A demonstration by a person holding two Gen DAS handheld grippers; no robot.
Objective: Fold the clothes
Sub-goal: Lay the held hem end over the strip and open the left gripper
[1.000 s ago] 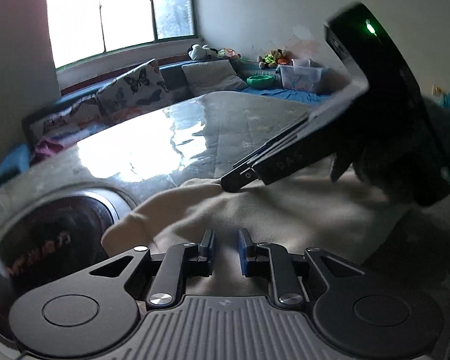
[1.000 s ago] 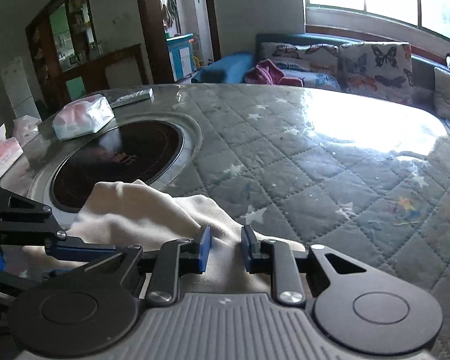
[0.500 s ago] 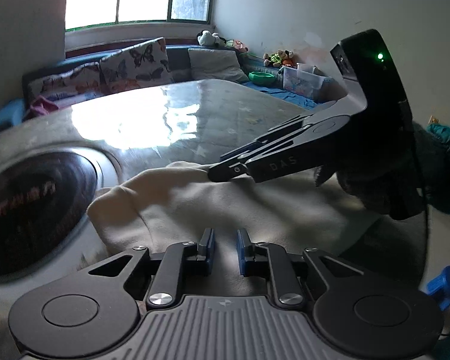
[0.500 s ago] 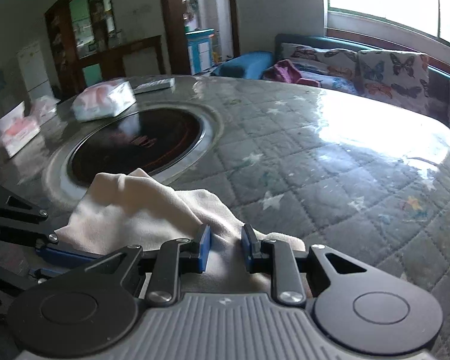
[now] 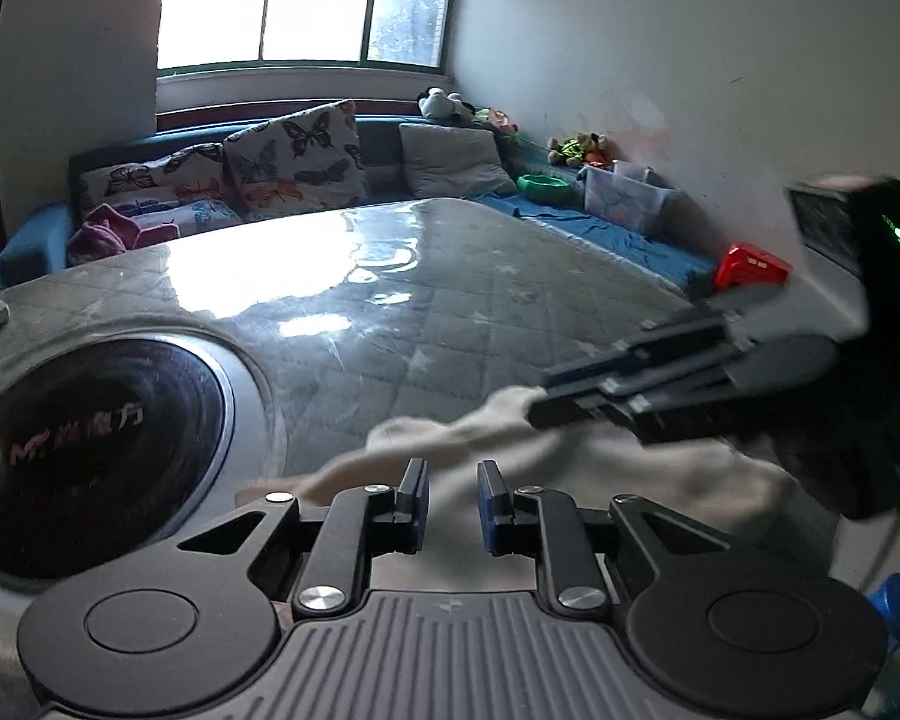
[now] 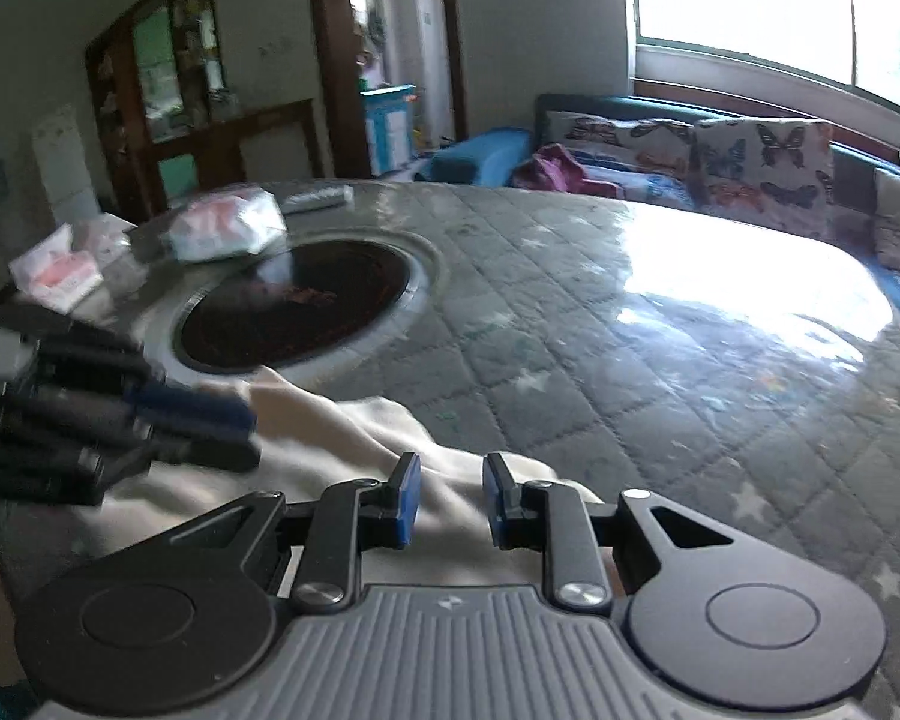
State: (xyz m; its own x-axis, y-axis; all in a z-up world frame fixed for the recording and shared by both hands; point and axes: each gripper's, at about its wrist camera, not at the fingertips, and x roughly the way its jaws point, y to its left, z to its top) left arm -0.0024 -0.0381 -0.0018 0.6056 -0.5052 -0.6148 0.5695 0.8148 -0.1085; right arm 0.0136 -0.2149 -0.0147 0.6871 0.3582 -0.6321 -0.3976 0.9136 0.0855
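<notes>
The cream cloth (image 5: 576, 456) lay bunched at the near edge of the quilted table (image 5: 450, 312), just beside the round black hob (image 5: 90, 450), its folds running under both tools. Compared with a second before, the left gripper (image 5: 453, 507) had its blue pads farther apart: the jaws stood open, with cloth showing in the gap but not pinched. The right gripper (image 6: 447, 501) had likewise widened and stood open over the cloth (image 6: 354, 438). In the left view the right gripper (image 5: 678, 384) had dropped lower and moved off to the right, blurred, its tip touching a raised edge of cloth; whether that edge was held could not be told. In the right view the left gripper (image 6: 168, 420) had risen and was smeared by motion.
</notes>
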